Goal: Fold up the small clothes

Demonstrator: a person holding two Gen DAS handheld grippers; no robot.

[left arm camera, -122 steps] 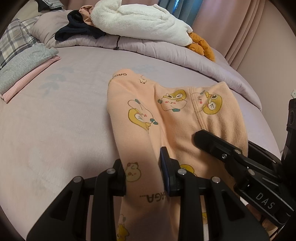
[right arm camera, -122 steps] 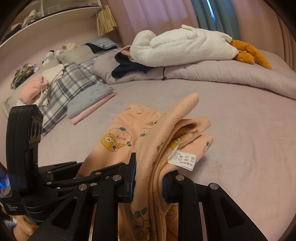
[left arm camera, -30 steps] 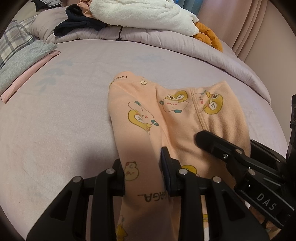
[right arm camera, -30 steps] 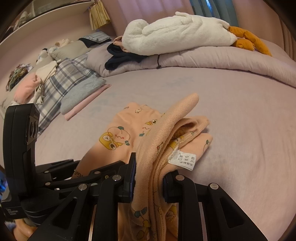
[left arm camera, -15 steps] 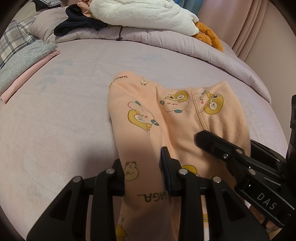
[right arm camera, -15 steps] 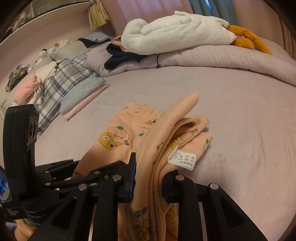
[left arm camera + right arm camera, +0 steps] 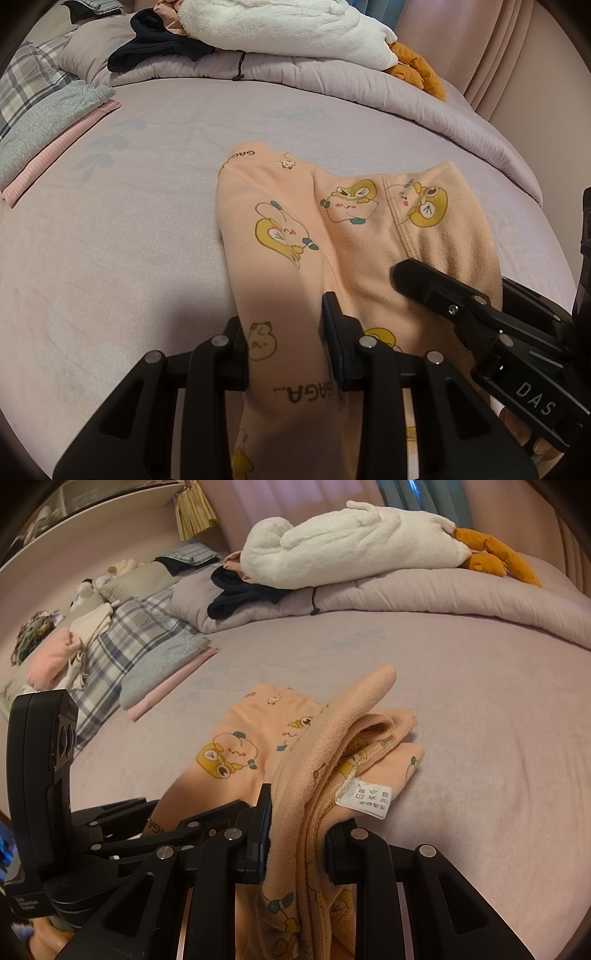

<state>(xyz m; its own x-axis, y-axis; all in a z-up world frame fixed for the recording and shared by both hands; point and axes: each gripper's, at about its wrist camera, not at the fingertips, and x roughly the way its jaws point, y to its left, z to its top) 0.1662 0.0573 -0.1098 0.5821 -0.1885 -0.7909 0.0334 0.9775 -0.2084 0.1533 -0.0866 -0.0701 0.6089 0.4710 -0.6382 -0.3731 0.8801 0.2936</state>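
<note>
**Both grippers pinch the near end of the pants**

The peach pants (image 7: pixel 295 229) lie on the bed (image 7: pixel 110 240), their long axis running away from both grippers toward the duvet (image 7: pixel 332 79) along the far edge. The far end rests flat on the sheet; the near end is lifted and pinched.

The left gripper (image 7: pixel 284 350) has its jaws narrowed on a strip of printed cloth at the left side of the near end. The right gripper (image 7: pixel 299 838) sits just beside it, jaws clamped on a thicker bunch of layers with the care label (image 7: pixel 365 797) hanging out. In the left view the right gripper's finger lies across the cloth on the right side.

So the garment stretches straight ahead of both hands, each holding one near corner, neither clearly nearer the far end. My read is that the coming fold means carrying the held end forward along that axis to meet the far end. The right side's bunched layers could land uneven.

A stack (image 7: pixel 48 129) of folded clothes sits at the bed's left edge, well apart.
</note>
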